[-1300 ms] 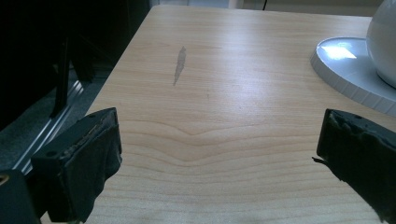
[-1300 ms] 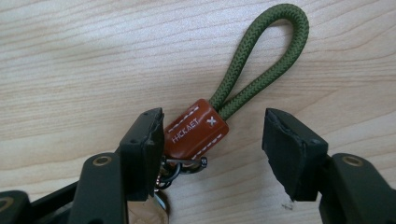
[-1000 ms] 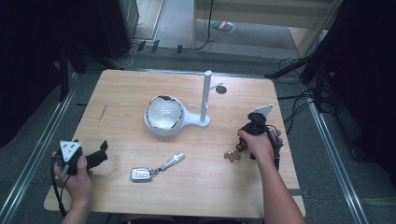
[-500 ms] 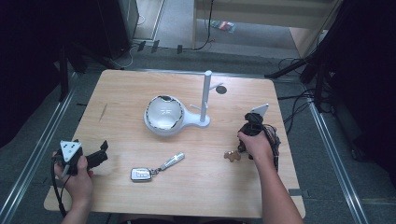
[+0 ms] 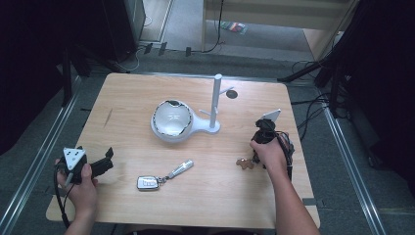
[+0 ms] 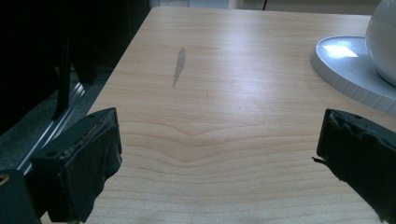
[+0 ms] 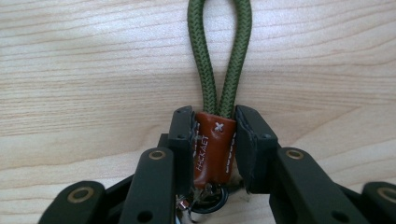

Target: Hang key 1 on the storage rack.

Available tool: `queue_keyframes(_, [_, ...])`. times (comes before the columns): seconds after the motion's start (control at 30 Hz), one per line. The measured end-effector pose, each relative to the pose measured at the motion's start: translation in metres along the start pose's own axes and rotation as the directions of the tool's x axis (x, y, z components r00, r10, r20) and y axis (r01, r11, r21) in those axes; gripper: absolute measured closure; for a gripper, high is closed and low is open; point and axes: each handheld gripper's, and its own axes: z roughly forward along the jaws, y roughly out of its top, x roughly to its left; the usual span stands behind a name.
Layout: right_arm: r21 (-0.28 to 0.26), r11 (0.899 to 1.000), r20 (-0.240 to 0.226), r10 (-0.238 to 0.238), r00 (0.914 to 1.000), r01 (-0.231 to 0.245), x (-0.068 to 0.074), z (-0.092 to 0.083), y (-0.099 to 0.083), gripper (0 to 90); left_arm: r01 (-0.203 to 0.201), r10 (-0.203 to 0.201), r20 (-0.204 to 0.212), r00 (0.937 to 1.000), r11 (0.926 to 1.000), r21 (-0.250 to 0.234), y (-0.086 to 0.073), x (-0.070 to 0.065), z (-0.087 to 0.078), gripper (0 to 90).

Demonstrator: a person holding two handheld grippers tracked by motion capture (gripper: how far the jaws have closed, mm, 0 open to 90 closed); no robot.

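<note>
In the right gripper view, my right gripper [image 7: 215, 128] is shut on the brown leather tab [image 7: 212, 147] of a key strap. Its jaws have just been closing on that tab. The strap's green cord loop [image 7: 219, 56] lies on the wood ahead, and a metal ring peeks out under the tab. In the high view, the right gripper [image 5: 255, 155] points down at the brown strap [image 5: 243, 163] near the table's right side. My left gripper [image 5: 104, 160] rests open near the front left corner, and nothing lies between its fingers [image 6: 88, 158].
A white stand with a round dish [image 5: 171, 120] and an upright post [image 5: 215, 100] occupies the table's middle. A car key fob [image 5: 148, 183] with a silver attachment [image 5: 180, 169] lies in front of it. The stand's white base [image 6: 350, 70] appears at the right in the left gripper view.
</note>
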Motion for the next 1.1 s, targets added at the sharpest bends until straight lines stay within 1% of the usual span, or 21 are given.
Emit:
queue_keyframes(0.07, [-0.01,1.0,-0.001,0.0,1.0,0.0,0.0,0.0,-0.001,71.7,0.001,-0.001,0.002,1.0,1.0,0.0,0.0,0.0,0.0,0.1])
queue_keyframes(0.17, [-0.028,0.999,-0.002,-0.017,0.9999,0.016,0.0,0.0,-0.004,72.1,0.004,-0.004,0.002,1.0,1.0,-0.001,0.0,0.0,0.0,0.1])
queue_keyframes(0.23, [-0.038,0.999,-0.014,-0.024,0.9996,0.023,0.001,-0.001,-0.006,72.1,0.006,-0.006,0.002,1.0,1.0,-0.001,0.0,0.001,0.0,0.1])
queue_keyframes(0.33, [-0.073,0.996,-0.015,-0.045,0.9988,0.044,0.004,-0.007,-0.009,72.2,0.006,-0.006,0.002,1.0,1.0,0.0,0.0,0.001,0.0,0.1])
queue_keyframes(0.37, [-0.095,0.994,-0.019,-0.06,0.998,0.058,0.004,-0.009,-0.01,72.2,0.005,-0.005,0.002,1.0,1.0,0.001,0.0,0.001,0.0,0.1])
queue_keyframes(0.4, [-0.104,0.993,-0.025,-0.061,0.9979,0.058,0.005,-0.012,-0.011,72.2,0.005,-0.005,0.001,1.0,1.0,0.001,0.0,0.001,0.0,0.1])
queue_keyframes(0.47, [-0.143,0.988,-0.041,-0.068,0.9968,0.062,0.005,-0.019,-0.013,72.2,0.004,-0.004,0.001,1.0,1.0,0.001,0.0,0.001,0.0,0.1])
queue_keyframes(0.5, [-0.151,0.987,-0.044,-0.065,0.9969,0.058,0.005,-0.022,-0.013,72.2,0.004,-0.004,0.001,1.0,1.0,0.001,0.0,0.001,0.0,0.1])
queue_keyframes(0.57, [-0.19,0.98,-0.059,-0.066,0.9961,0.054,0.005,-0.03,-0.015,72.2,0.005,-0.005,0.0,1.0,1.0,0.002,0.0,0.001,0.0,0.1])
queue_keyframes(0.6, [-0.198,0.979,-0.065,-0.067,0.9956,0.053,0.004,-0.033,-0.016,72.2,0.005,-0.005,0.001,1.0,1.0,0.002,0.0,0.001,0.0,0.1])
queue_keyframes(0.77, [-0.273,0.959,-0.07,-0.094,0.9931,0.072,0.006,-0.049,-0.022,72.2,0.005,-0.005,0.0,1.0,1.0,0.0,0.0,0.001,0.0,0.1])
queue_keyframes(0.87, [-0.324,0.943,-0.08,-0.114,0.9902,0.083,0.007,-0.062,-0.026,72.3,0.006,-0.006,0.001,1.0,1.0,-0.001,0.0,0.0,0.0,0.1])
queue_keyframes(0.93, [-0.349,0.934,-0.09,-0.117,0.9891,0.078,0.008,-0.068,-0.029,72.3,0.005,-0.005,0.001,1.0,1.0,-0.001,0.0,0.0,0.0,0.1])
queue_keyframes(1.0, [-0.381,0.921,-0.103,-0.133,0.9857,0.085,0.008,-0.075,-0.03,72.2,0.005,-0.005,0.0,1.0,1.0,-0.001,0.0,0.0,0.0,0.1])
queue_keyframes(1.07, [-0.407,0.91,-0.109,-0.136,0.9847,0.08,0.009,-0.082,-0.032,72.3,0.003,-0.003,0.0,1.0,1.0,-0.001,0.0,0.0,0.0,0.1])
queue_keyframes(1.1, [-0.427,0.901,-0.117,-0.143,0.9829,0.08,0.01,-0.085,-0.032,72.3,0.003,-0.003,0.0,1.0,1.0,-0.001,0.0,0.0,0.0,0.1])
